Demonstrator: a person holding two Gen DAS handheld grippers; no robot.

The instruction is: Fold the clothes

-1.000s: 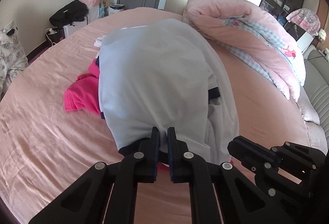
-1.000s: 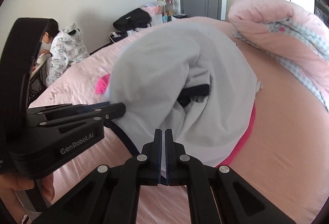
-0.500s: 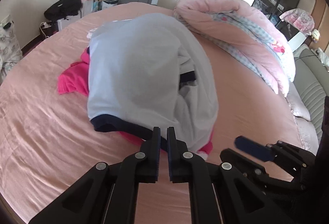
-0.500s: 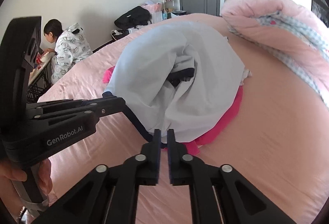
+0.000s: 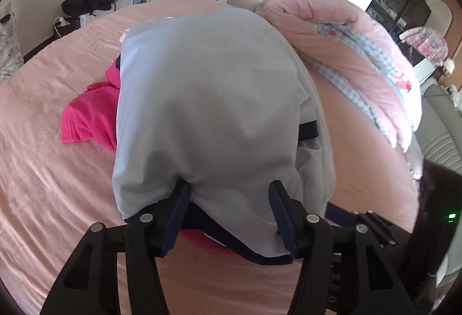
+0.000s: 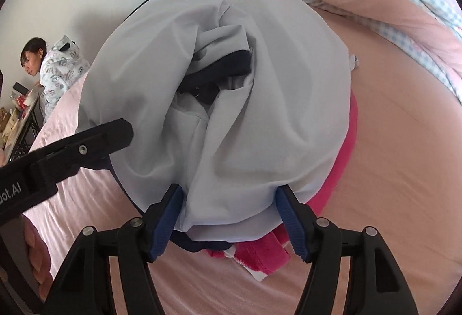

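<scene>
Presently both claws stand spread wide, neither clamped. A pale grey garment (image 5: 213, 113) with navy trim lies heaped on the pink bed sheet (image 5: 43, 170), its near hem bulging between the fingers of the left gripper (image 5: 229, 196) and right gripper (image 6: 229, 201) (contact with the pads uncertain). A magenta garment (image 5: 86, 118) shows beneath, at nine o'clock; a rolled pink quilt (image 5: 361, 55) lies at two o'clock.
</scene>
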